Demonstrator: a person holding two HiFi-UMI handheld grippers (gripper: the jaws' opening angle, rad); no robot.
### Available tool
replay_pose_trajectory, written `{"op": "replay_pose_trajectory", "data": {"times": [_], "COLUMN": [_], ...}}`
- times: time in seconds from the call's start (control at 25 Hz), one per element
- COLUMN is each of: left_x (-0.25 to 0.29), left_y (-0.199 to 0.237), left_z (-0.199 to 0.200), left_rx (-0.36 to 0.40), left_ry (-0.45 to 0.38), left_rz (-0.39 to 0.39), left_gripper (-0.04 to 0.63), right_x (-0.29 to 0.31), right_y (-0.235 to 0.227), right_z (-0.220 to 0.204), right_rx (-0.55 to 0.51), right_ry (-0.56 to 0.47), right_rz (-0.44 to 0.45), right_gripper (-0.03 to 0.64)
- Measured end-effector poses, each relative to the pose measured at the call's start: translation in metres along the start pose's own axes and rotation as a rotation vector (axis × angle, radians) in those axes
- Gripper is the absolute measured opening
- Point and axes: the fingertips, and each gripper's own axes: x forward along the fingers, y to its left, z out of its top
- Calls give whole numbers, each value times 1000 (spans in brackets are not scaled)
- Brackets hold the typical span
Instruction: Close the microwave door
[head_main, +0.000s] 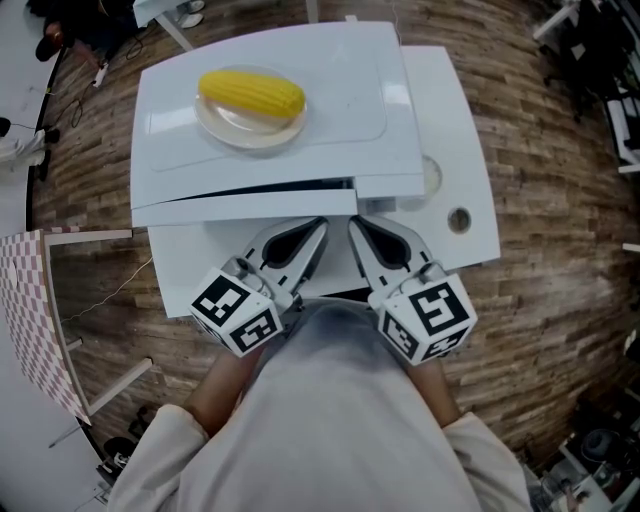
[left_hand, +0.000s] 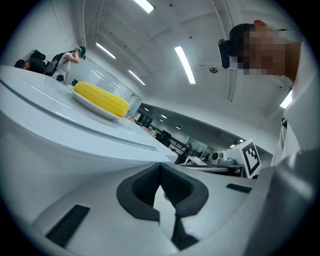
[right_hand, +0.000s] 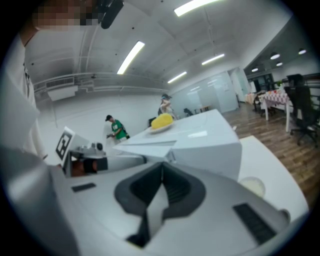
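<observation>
We held both tools just in front of the microwave (head_main: 300, 140). The left gripper (head_main: 318, 228) and right gripper (head_main: 355, 228) sat side by side, each with its jaws pressed together on nothing and its tips pointing at the microwave's front. The door (head_main: 240, 205) lay directly ahead of both tips, with its top edge running left to right across the front of the microwave. A dark gap between door and body seemed thin at the microwave's left and wider toward its right, so we judged the door slightly ajar and hinged on the left. By that reading the right gripper was a little nearer the swinging edge, and a straight push forward looked enough. A plate (head_main: 225, 128) with a cob of corn (head_main: 252, 93) rested on top of the microwave, and a white table (head_main: 470, 190) spread out under and to the right of it. From above we could not see the door's face or handle. The gripper views showed only the microwave's top and a front corner.
</observation>
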Motion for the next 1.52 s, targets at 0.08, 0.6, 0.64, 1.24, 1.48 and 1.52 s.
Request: {"op": "replay_pose_trajectory", "data": {"times": [0.08,0.6,0.64,1.24,1.48,1.52], "left_x": [1,4,4,7,10,10], "left_y": [0,0,0,1,0,0], "left_z": [0,-2,-2,-2,-4,-5], "left_rx": [0,-5,-4,-4,-1,1], "left_ry": [3,11,12,14,24,26], "left_rz": [-1,-12,-12,-13,-22,-23], "left_gripper": [19,19,20,19,19,18], "right_x": [0,1,1,3,4,4], "right_y": [0,-2,-2,-3,-3,-3], "right_z": [0,1,1,4,4,4], "right_rx": [3,28,29,40,58,57], "right_ry": [-2,-21,-22,-34,-38,-38], "right_rz": [-3,-11,-11,-28,-31,-32], "right_gripper": [23,23,23,23,23,23]}}
